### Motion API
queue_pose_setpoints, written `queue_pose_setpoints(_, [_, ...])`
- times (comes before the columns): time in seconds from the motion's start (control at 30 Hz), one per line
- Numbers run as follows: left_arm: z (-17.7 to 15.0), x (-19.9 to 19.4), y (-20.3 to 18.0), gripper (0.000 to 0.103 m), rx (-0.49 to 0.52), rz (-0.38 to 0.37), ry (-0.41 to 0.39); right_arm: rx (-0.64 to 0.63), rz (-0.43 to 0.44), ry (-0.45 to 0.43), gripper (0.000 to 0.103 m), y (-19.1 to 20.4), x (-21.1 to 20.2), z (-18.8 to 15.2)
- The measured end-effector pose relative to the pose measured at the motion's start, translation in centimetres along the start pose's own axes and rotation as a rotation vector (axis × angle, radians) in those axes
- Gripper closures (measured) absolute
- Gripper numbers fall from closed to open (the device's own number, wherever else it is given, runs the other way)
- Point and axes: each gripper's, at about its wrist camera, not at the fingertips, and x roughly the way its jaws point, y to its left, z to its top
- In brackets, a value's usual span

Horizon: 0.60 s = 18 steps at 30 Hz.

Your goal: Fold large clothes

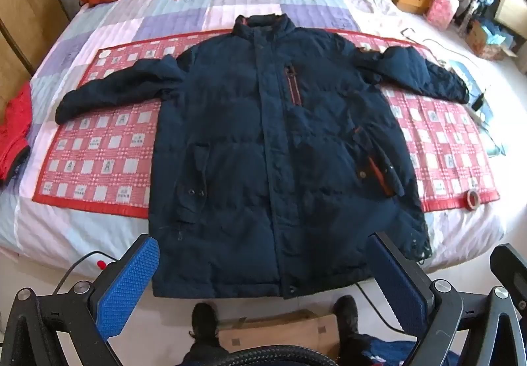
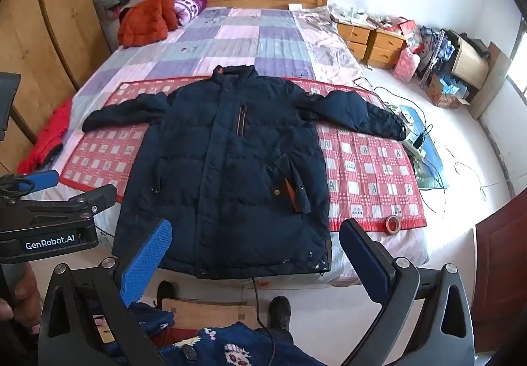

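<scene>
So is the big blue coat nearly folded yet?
Not yet. The dark blue coat already lies flat and front-up on the red checked mat, zipped closed, both sleeves spread out. Nothing is in hand: the left gripper and right gripper hover at the hem with jaws wide open, holding nothing. All the folding is left: sleeves in, then the body folded up.

The navy padded jacket (image 1: pixel 263 142) lies front-up, zipped, sleeves spread wide, hem overhanging the bed's foot edge.
</scene>
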Motion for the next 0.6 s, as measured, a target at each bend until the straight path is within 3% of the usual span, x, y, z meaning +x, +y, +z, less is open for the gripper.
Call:
queue_pose_setpoints(0.47, [0.3,-0.8,1.6,0.0,-0.033,0.015,-0.026,-0.014,0.043,-0.04,0.0,1.2,-0.4,0.2])
queue_pose_setpoints(0.6, [0.3,-0.8,1.9,0.0,-0.042,0.018,-0.031,-0.006,0.058,-0.167,0.0,0.7,-2.0,0.5])
